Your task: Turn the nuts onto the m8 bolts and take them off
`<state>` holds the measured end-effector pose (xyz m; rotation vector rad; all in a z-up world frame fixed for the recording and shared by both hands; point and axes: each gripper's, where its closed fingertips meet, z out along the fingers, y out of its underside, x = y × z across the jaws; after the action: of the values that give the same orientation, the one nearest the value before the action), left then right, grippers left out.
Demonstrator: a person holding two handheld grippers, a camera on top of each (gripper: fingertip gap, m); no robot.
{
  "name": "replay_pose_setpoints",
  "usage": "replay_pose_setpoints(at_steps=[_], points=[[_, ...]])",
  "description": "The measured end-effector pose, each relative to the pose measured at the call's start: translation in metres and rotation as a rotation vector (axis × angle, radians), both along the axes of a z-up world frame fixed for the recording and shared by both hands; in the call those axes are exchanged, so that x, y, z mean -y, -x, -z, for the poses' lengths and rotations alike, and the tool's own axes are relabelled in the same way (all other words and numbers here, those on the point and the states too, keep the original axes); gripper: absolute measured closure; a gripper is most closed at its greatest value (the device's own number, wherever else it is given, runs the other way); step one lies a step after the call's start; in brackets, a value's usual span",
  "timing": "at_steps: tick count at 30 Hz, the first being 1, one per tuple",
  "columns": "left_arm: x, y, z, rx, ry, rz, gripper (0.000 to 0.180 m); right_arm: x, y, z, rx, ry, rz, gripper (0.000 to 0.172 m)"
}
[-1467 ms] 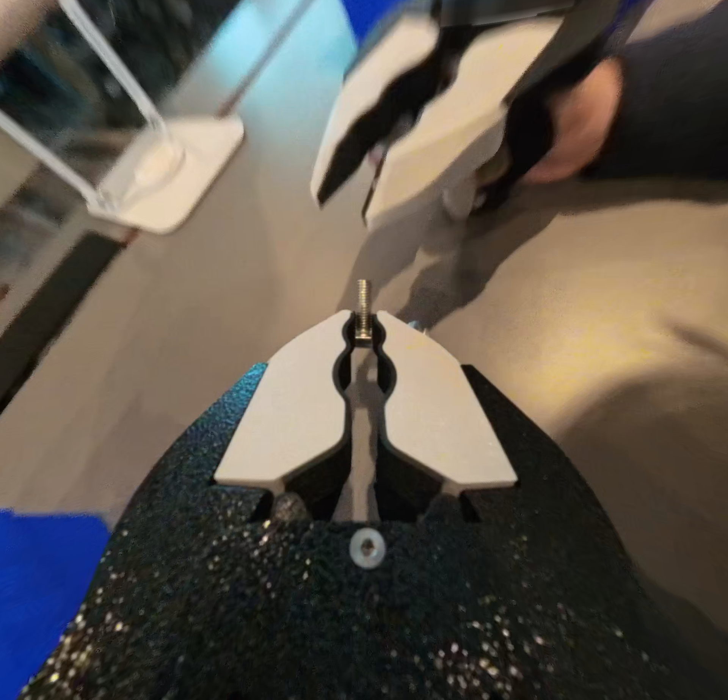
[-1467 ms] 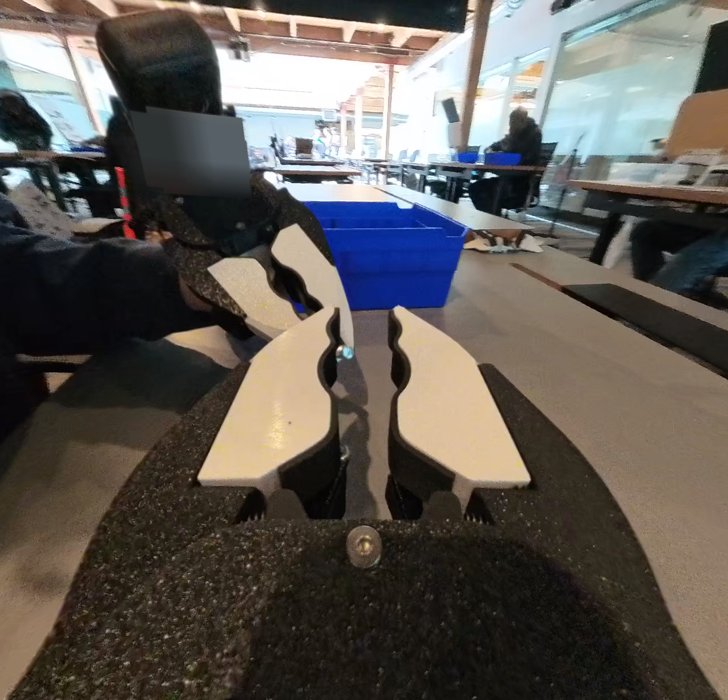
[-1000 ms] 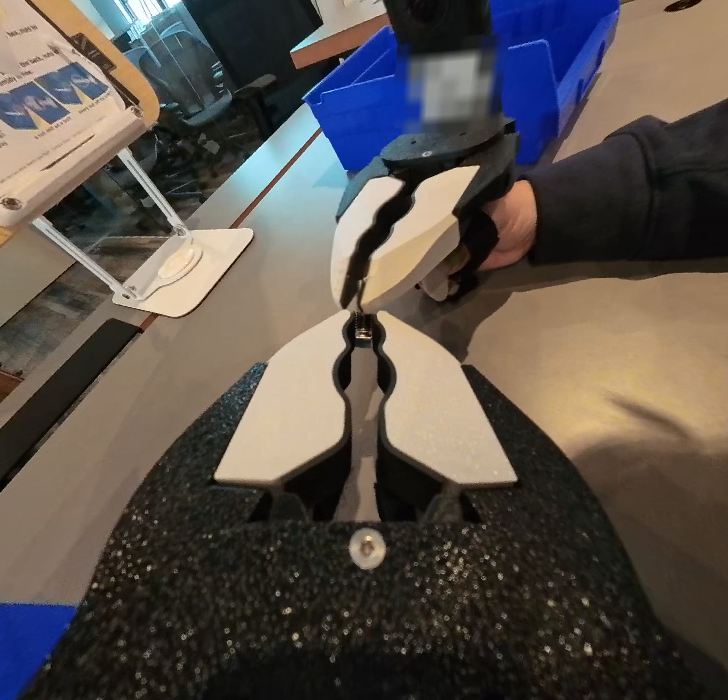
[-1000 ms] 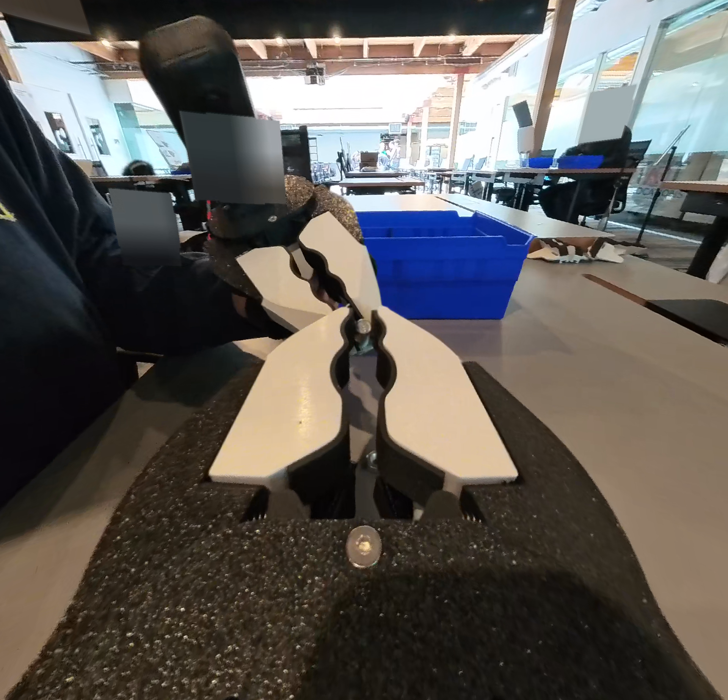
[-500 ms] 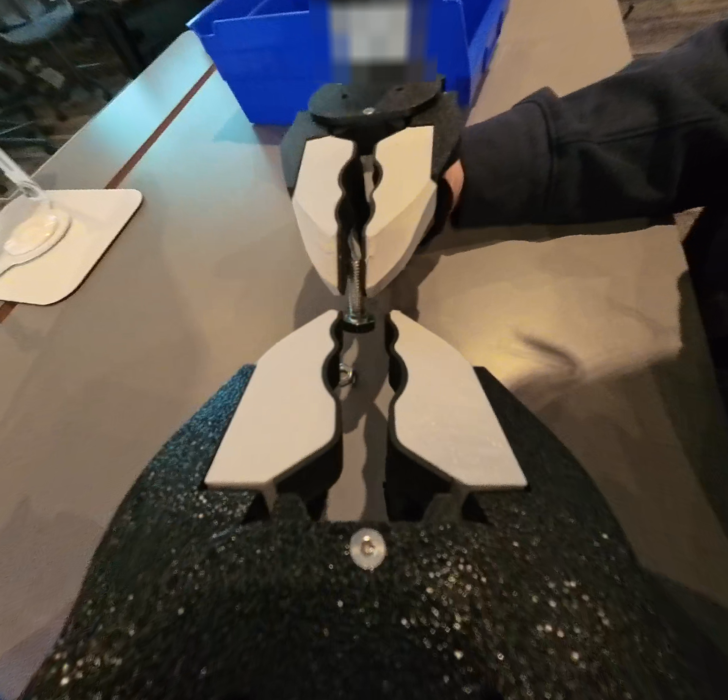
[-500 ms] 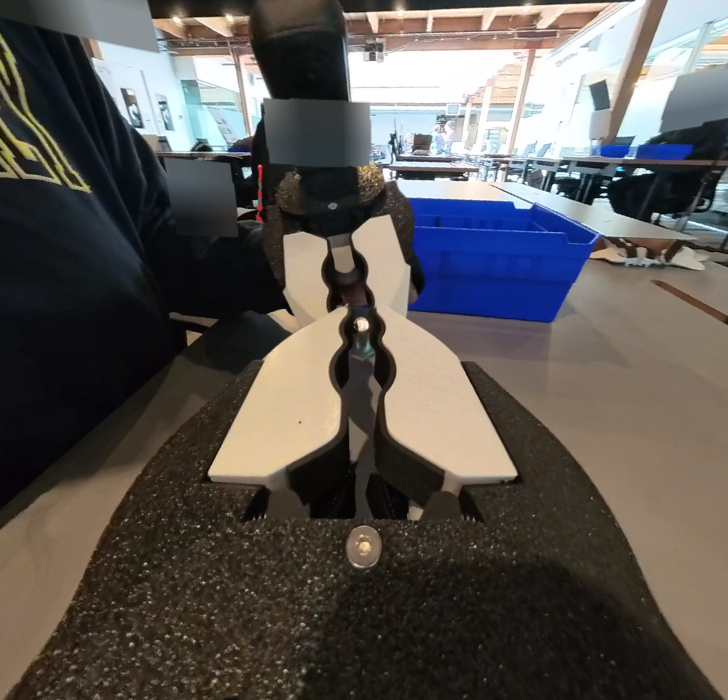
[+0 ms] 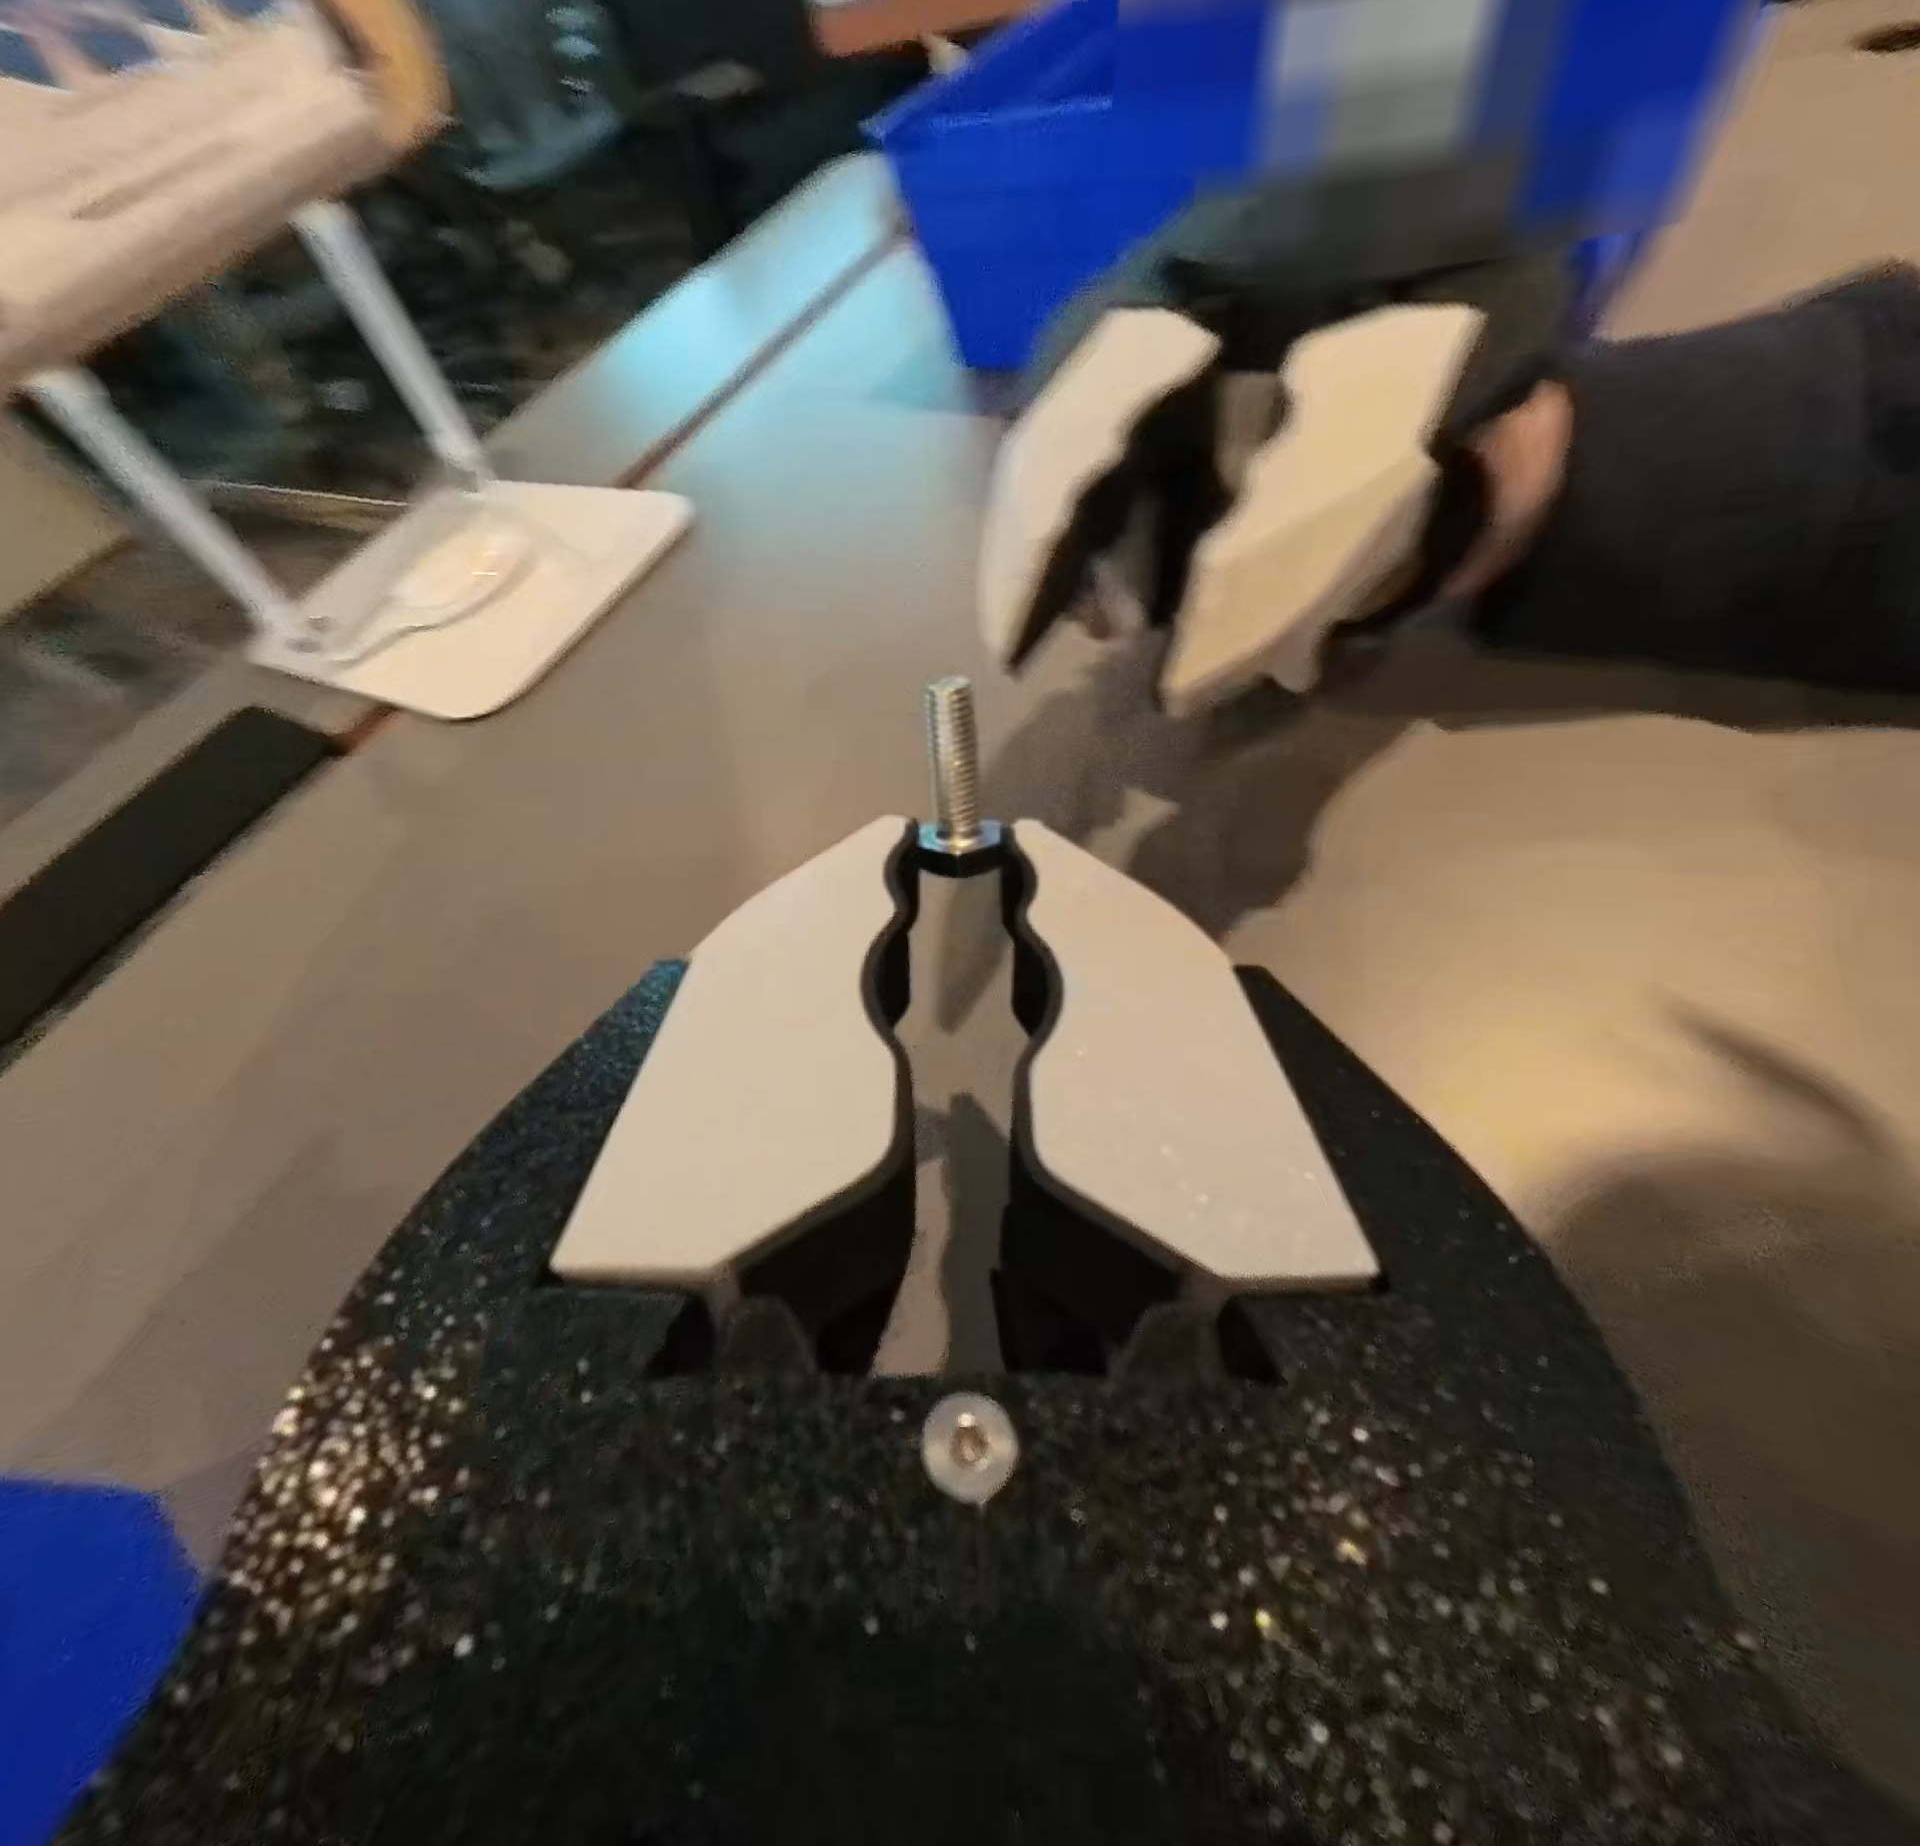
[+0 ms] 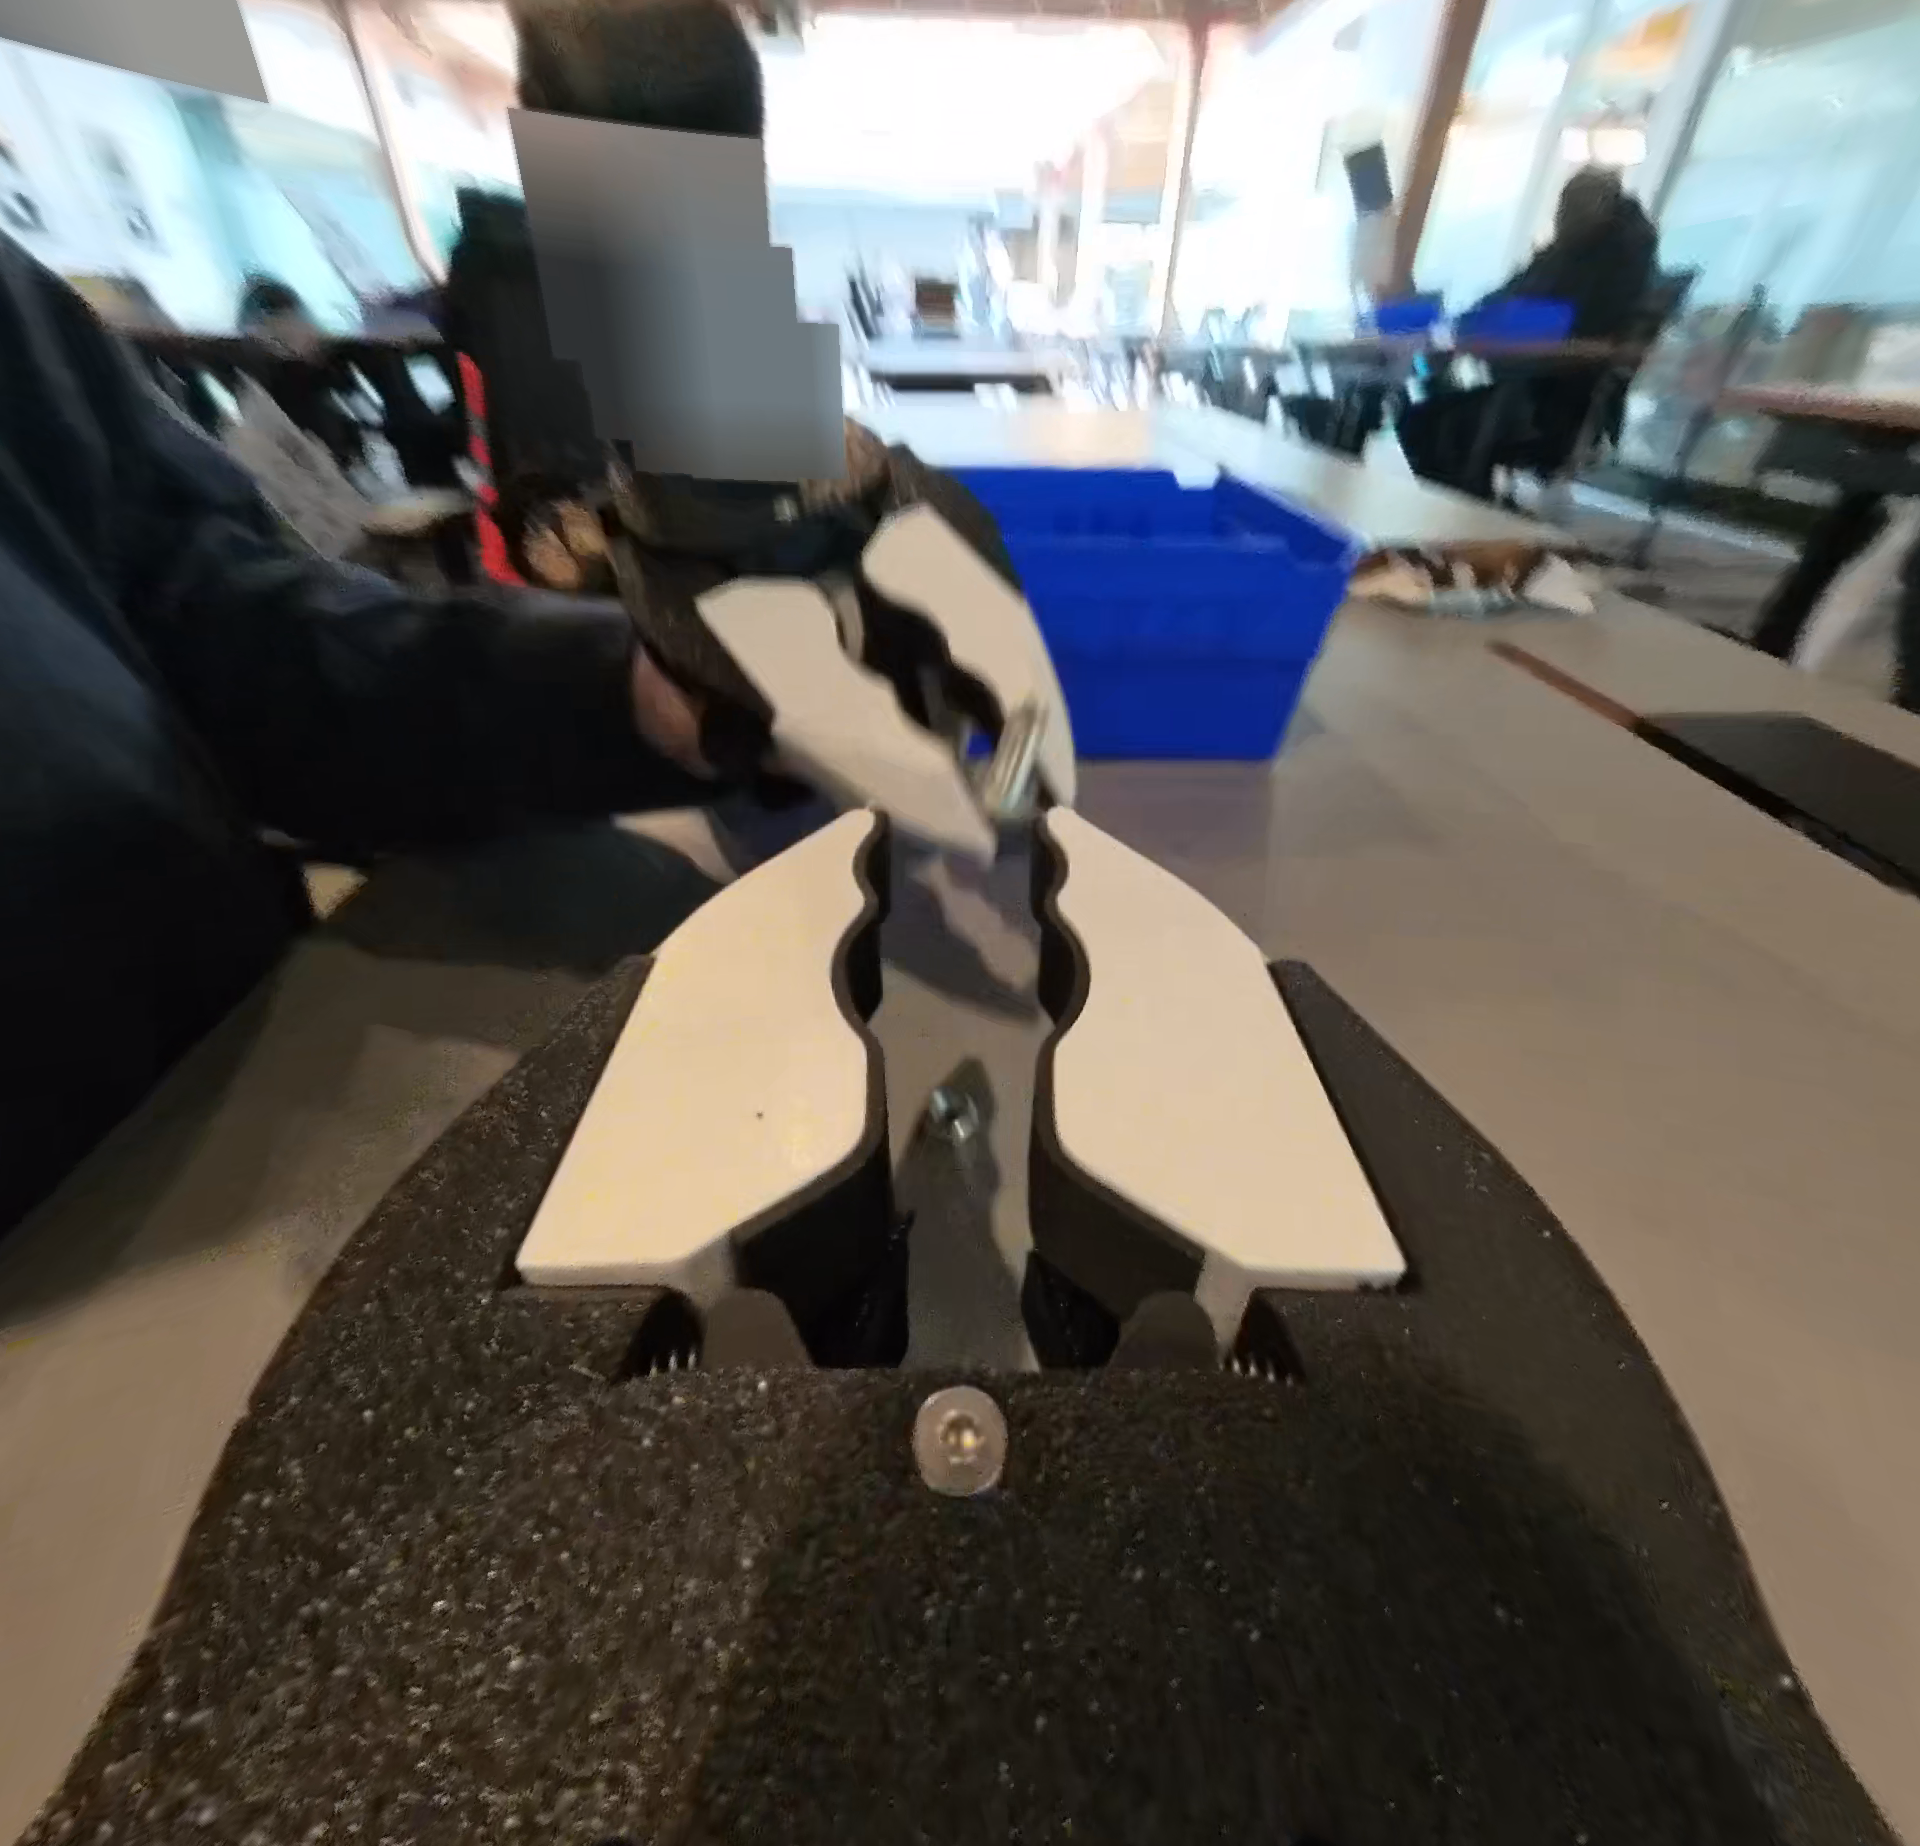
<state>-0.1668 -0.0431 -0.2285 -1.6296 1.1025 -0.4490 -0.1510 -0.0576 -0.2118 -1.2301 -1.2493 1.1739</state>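
Note:
In the left wrist view my left gripper [image 7: 956,840] is shut on the hex end of a silver bolt [image 7: 951,757]. The threaded shaft sticks out forward past the fingertips, bare. My right gripper [image 7: 1122,633] is farther off to the right, open and empty, held by a hand in a dark sleeve. In the right wrist view my right gripper [image 8: 961,830] stands open with nothing between its pads. The left gripper [image 8: 1013,809] is just ahead of it with the bolt [image 8: 1016,768] in its tips. A small piece of silver hardware [image 8: 954,1110] lies on the table under the right gripper's fingers.
A blue bin [image 8: 1164,633] stands on the grey table [image 7: 520,913] behind the grippers and also shows in the left wrist view [image 7: 997,207]. A white sign stand base [image 7: 488,591] sits at the left. People sit at far tables.
The right gripper let go of the bolt's thread, opened and drew away to the right. The left gripper, open around the hex end half a second ago, shut on it again.

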Motion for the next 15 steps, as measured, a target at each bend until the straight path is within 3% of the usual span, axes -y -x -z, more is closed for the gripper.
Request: replay_pose_setpoints(at_steps=[1, 6, 11, 15], points=[[-0.011, 0.005, -0.004, 0.032, -0.022, -0.055, 0.166, -0.005, -0.002, 0.011, 0.088, -0.013, 0.03, 0.147], [-0.056, 0.012, -0.018, 0.147, -0.134, -0.194, 0.166, 0.003, 0.008, 0.057, 0.407, 0.009, 0.03, 0.146], [-0.085, -0.001, -0.015, 0.262, -0.152, -0.192, 0.166, 0.009, 0.014, 0.081, 0.576, -0.06, 0.044, 0.146], [-0.08, -0.008, -0.008, 0.249, -0.134, -0.092, 0.166, 0.001, 0.012, 0.089, 0.618, -0.067, 0.115, 0.144]])
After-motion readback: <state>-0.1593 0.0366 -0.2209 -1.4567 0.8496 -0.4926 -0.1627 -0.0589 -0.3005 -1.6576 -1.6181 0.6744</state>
